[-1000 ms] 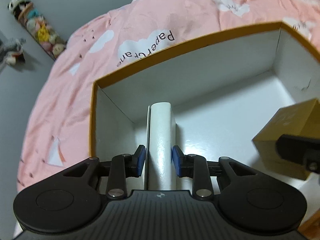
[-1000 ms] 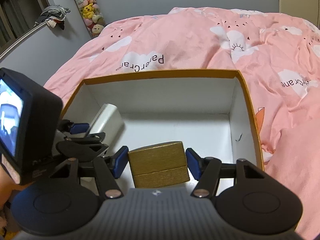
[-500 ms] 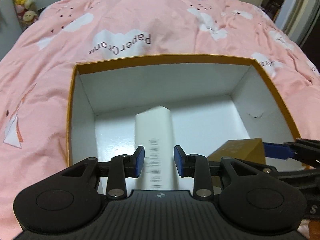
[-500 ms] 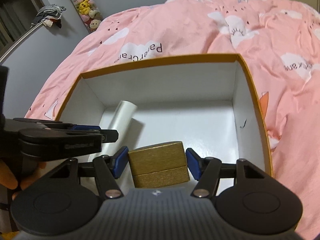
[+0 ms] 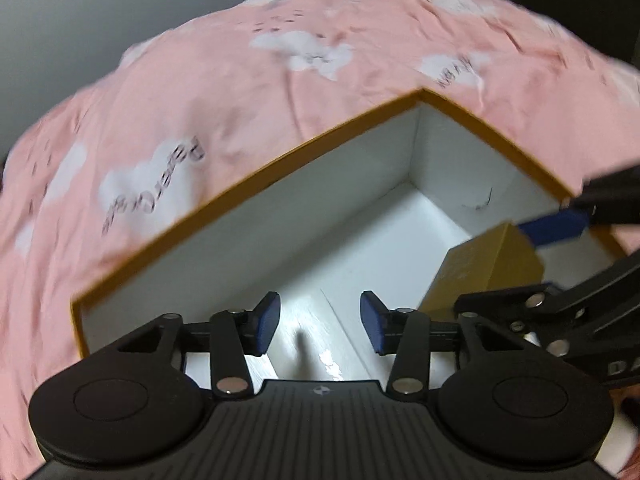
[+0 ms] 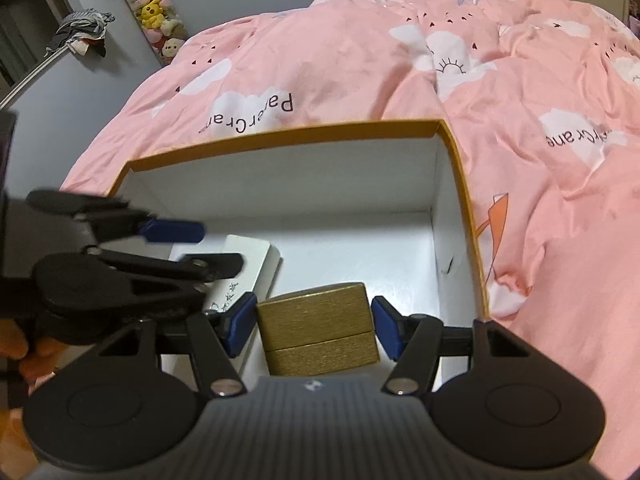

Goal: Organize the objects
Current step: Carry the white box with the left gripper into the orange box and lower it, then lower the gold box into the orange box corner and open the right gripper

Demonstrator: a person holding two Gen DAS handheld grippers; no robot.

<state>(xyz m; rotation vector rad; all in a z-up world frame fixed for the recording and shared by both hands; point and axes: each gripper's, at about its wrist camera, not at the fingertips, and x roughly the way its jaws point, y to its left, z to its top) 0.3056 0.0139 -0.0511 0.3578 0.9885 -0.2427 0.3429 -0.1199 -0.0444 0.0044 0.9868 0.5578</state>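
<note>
An open orange box with a white inside [image 5: 248,196] [image 6: 280,136] lies on the pink bed. A white flat pack [image 5: 316,340] [image 6: 248,264] lies on the box floor at the left. My left gripper [image 5: 318,320] [image 6: 188,248] is open above it, its jaws apart and clear of the pack. My right gripper [image 6: 314,322] is shut on a gold box [image 6: 318,328] [image 5: 480,272] and holds it low inside the orange box, to the right of the white pack.
The pink quilt [image 6: 400,60] with cloud prints surrounds the orange box. A column of plush toys [image 6: 156,8] hangs on the grey wall at the back left. The right half of the box floor [image 6: 360,256] is bare.
My left gripper has opened and let go of the white pack, which now lies flat on the box floor; the gripper has swung right. My right gripper holds the gold box as before.
</note>
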